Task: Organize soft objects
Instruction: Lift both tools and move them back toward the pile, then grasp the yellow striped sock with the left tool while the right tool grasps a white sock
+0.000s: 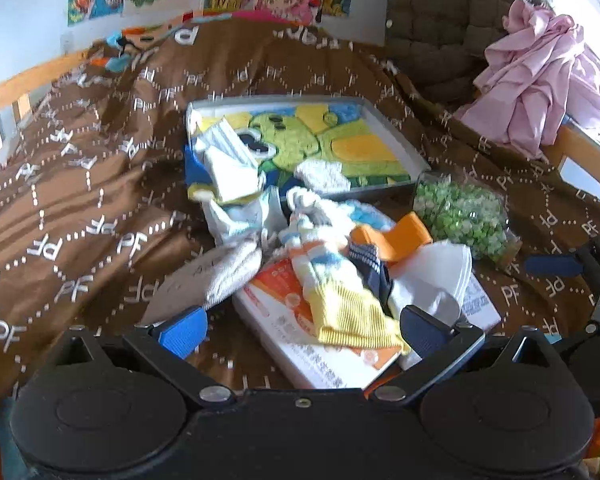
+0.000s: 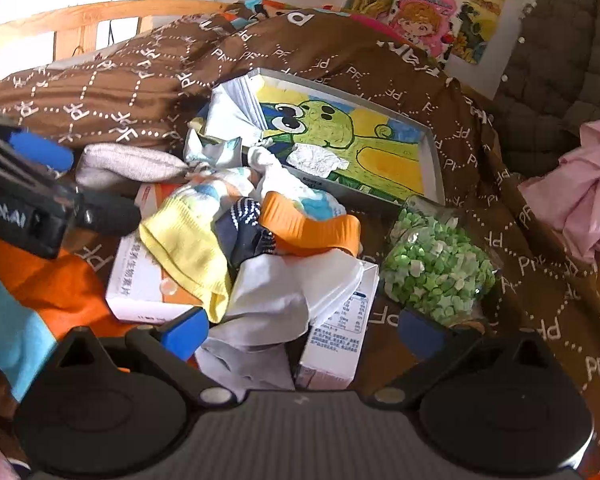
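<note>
A heap of socks and cloths lies on a brown quilt (image 1: 80,184): a yellow striped sock (image 1: 348,312) (image 2: 188,248), a grey sock (image 1: 228,268) (image 2: 128,164), a navy sock (image 1: 370,268) (image 2: 244,224), an orange band (image 1: 396,236) (image 2: 312,228) and white cloth (image 1: 436,276) (image 2: 296,288). Behind is a shallow tray (image 1: 396,120) (image 2: 434,152) with a green cartoon picture, holding white folded pieces. My left gripper (image 1: 300,330) is open just short of the yellow sock. My right gripper (image 2: 300,330) is open over the white cloth. Both are empty.
Two white boxes (image 1: 300,344) (image 2: 336,344) lie under the heap. A bag of green pieces (image 1: 460,216) (image 2: 436,264) sits to the right. Pink clothes (image 1: 540,72) (image 2: 580,196) and a dark padded jacket (image 1: 432,28) lie at the far right. A wooden bed rail (image 2: 80,20) runs behind.
</note>
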`<state>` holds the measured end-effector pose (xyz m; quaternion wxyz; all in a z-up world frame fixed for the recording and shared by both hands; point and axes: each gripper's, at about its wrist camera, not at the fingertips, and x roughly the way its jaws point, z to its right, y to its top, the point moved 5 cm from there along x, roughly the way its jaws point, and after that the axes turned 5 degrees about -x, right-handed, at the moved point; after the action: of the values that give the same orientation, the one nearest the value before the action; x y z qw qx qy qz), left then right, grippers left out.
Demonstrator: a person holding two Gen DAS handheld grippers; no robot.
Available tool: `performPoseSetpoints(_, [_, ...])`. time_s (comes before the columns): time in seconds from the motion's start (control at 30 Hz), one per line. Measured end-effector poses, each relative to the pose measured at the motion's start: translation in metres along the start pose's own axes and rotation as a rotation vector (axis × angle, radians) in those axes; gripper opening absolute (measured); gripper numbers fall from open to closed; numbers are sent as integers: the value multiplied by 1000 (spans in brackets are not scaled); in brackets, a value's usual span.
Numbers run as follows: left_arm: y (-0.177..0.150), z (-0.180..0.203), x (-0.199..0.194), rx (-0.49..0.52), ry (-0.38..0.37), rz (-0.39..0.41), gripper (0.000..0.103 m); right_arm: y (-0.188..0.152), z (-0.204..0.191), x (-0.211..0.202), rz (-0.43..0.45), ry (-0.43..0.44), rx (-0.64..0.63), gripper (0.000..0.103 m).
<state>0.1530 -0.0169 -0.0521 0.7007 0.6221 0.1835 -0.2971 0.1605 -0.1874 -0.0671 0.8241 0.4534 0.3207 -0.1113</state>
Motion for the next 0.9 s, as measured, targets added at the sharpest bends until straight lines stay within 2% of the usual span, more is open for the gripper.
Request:
performPoseSetpoints(0.07, [2, 2, 2, 4, -13, 19, 102, 3, -1, -3, 51, -36, -99, 103])
performPoseSetpoints(0.17, [1, 3, 11, -13, -53, -9, 102, 5, -3, -6, 134, -88, -245, 103])
performPoseSetpoints(0.33, [3, 0, 26, -61, -75, -21, 102, -2, -9, 11, 110, -72, -345, 103])
performPoseSetpoints(0.43, [5, 1, 39, -70, -87, -33, 102, -5, -9, 26, 89, -102, -343, 103])
performPoseSetpoints(0.6, [2, 6, 60, -79, -130, -100, 87, -7, -16, 38, 107, -76, -343, 101])
performPoseSetpoints(0.7, [0, 5, 66, -87, -127, -116, 78, -7, -22, 35, 138, -62, -378, 96])
performPoseSetpoints(0.77, [0, 3, 67, -122, -152, -136, 71, -6, -26, 34, 159, -50, -401, 92])
performPoseSetpoints(0.9, [3, 7, 71, -147, -198, -145, 63, -6, -33, 39, 157, -30, -457, 85])
